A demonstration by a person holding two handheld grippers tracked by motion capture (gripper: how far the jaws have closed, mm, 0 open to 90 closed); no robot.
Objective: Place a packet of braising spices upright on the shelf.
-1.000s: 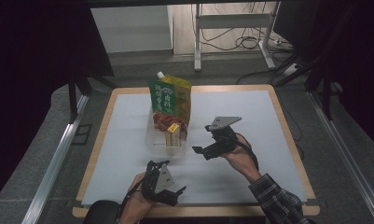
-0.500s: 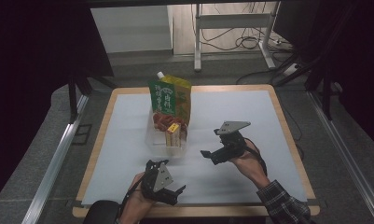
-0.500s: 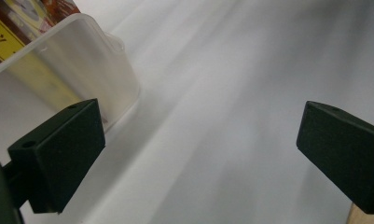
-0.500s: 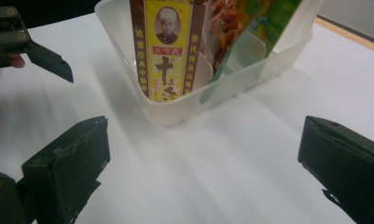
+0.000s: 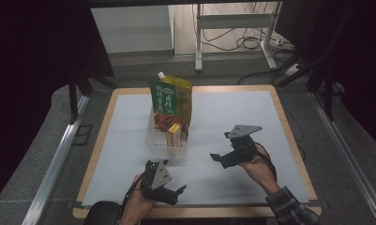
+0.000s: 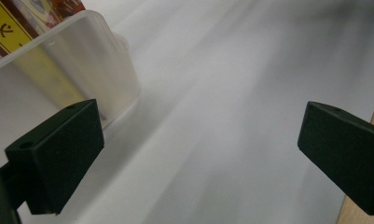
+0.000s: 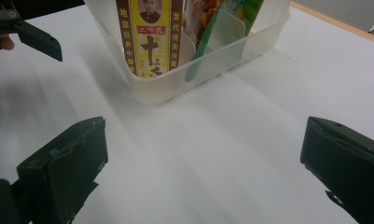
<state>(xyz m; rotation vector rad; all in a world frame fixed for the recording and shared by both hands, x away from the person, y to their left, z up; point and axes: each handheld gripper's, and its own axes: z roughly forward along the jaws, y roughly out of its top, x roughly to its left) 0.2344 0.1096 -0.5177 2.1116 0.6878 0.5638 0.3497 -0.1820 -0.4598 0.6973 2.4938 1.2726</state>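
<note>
A clear plastic bin [image 5: 168, 149] stands at the middle of the white table mat. It holds a tall green spouted pouch [image 5: 170, 100], a red snack bag and a small yellow box [image 5: 174, 135]. The bin's near corner [image 6: 89, 65] shows in the left gripper view, and the yellow box [image 7: 150, 35] and bin wall [image 7: 208, 65] in the right gripper view. My left gripper [image 5: 174, 192] rests near the table's front edge, open, nothing between its jaws. My right gripper [image 5: 221, 157] is held to the right of the bin, open and empty, jaws pointing toward the bin.
The white mat [image 5: 251, 112] lies on a wood-edged table [image 5: 289, 126]. A desk frame with cables [image 5: 232, 33] stands on the floor beyond the table. Metal rails [image 5: 54, 164] run along both sides.
My right gripper has drawn back from the bin toward the front right of the table. The left gripper has stayed put.
</note>
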